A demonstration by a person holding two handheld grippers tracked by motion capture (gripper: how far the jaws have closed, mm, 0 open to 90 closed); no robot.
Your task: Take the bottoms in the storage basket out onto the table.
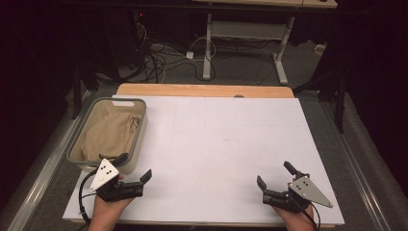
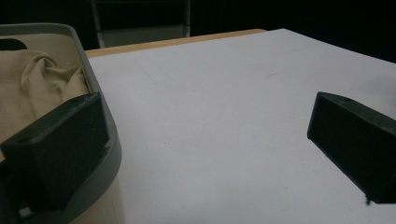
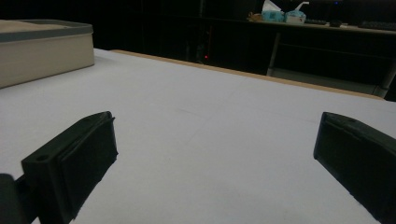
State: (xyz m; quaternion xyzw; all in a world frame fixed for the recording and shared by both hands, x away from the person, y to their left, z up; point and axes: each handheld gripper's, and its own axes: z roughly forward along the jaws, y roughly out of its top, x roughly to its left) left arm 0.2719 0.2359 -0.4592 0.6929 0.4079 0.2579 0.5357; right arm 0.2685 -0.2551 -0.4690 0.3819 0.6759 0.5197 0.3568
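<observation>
The left gripper (image 1: 134, 167) sits at the near left of the white board (image 1: 216, 144), held from below by the person's left hand (image 1: 107, 208). Its two black jaws are spread wide with nothing between them. One jaw reaches over the near rim of the grey basket (image 1: 140, 132), and the other points out over bare board to the basket's right. In the left gripper view the same spread shows: one jaw lies against the basket's rounded grey rim (image 2: 105, 121), while the other hangs over the white surface (image 2: 210, 130), well apart from the first.

The basket stands at the left edge of the board, its far end near the strip of wooden tabletop (image 1: 202, 90) that shows beyond the board. Inside it lies a crumpled beige cloth (image 1: 108, 134), which fills most of the basket. In the left gripper view the folds of the cloth (image 2: 37, 79) rise just behind the jaw on the rim.

The right gripper (image 1: 274, 175) is at the near right of the board, far from the basket, with the right hand (image 1: 298, 219) under it. Its jaws are also wide open and hold nothing. In the right gripper view the basket (image 3: 44, 51) appears far off to the left, across open white board (image 3: 210, 140).
</observation>
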